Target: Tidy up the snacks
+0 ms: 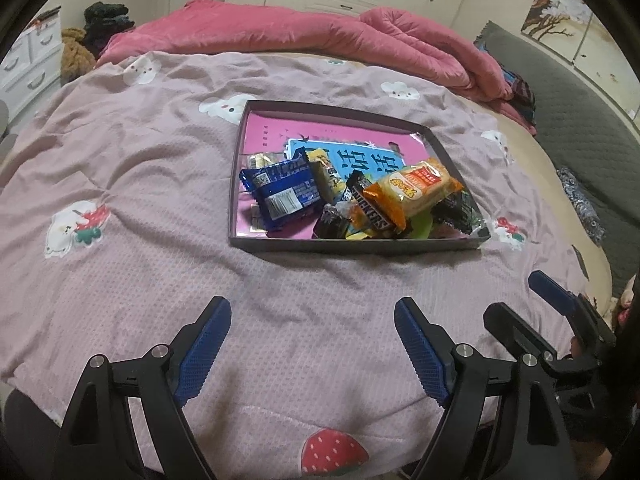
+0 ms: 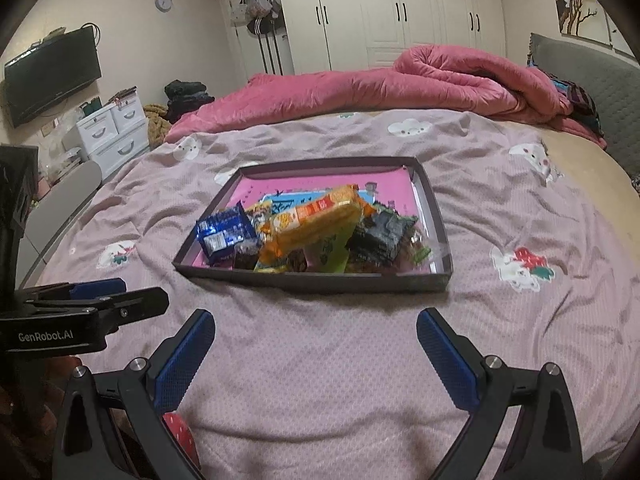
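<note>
A shallow dark box (image 1: 352, 245) (image 2: 312, 280) lies on the pink bedspread with a heap of snacks in its near half. In the heap are blue cookie packs (image 1: 282, 192) (image 2: 224, 232), an orange cracker pack (image 1: 416, 190) (image 2: 316, 220), a Snickers bar (image 1: 370, 210) and dark wrappers (image 2: 380, 236). A pink and blue printed sheet (image 1: 276, 132) covers the box floor. My left gripper (image 1: 312, 312) hovers open over bare bedspread in front of the box. My right gripper (image 2: 316, 324) is open too, nothing between its fingers, just short of the box's near wall.
A rolled pink quilt (image 1: 320, 40) (image 2: 440, 76) lies along the far side of the bed. A grey headboard (image 1: 580, 120) is at the right. White drawers (image 2: 116, 132) and a wall television (image 2: 52, 76) stand at the left. The other gripper's body (image 2: 60, 320) sits close at left.
</note>
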Tool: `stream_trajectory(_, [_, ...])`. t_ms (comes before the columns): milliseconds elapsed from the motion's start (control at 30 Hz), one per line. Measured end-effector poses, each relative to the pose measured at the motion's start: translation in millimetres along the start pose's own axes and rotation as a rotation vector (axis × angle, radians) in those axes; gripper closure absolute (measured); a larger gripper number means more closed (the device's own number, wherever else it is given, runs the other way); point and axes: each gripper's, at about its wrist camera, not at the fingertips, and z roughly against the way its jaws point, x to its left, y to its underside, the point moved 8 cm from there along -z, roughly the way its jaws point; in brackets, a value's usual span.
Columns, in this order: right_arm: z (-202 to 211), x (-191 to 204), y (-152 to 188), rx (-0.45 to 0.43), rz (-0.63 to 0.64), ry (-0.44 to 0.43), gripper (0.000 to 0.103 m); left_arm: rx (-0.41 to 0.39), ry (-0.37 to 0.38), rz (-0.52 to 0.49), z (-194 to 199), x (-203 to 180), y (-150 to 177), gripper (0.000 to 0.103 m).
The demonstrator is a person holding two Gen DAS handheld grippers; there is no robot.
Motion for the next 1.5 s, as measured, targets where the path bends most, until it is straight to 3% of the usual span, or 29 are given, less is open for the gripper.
stream_trajectory(1500, [10.5, 0.2, 6.1, -0.001, -0.001, 0.012, 0.001, -0.017, -0.067, -0.028, 16.4, -1.6, 10.1, 0.018])
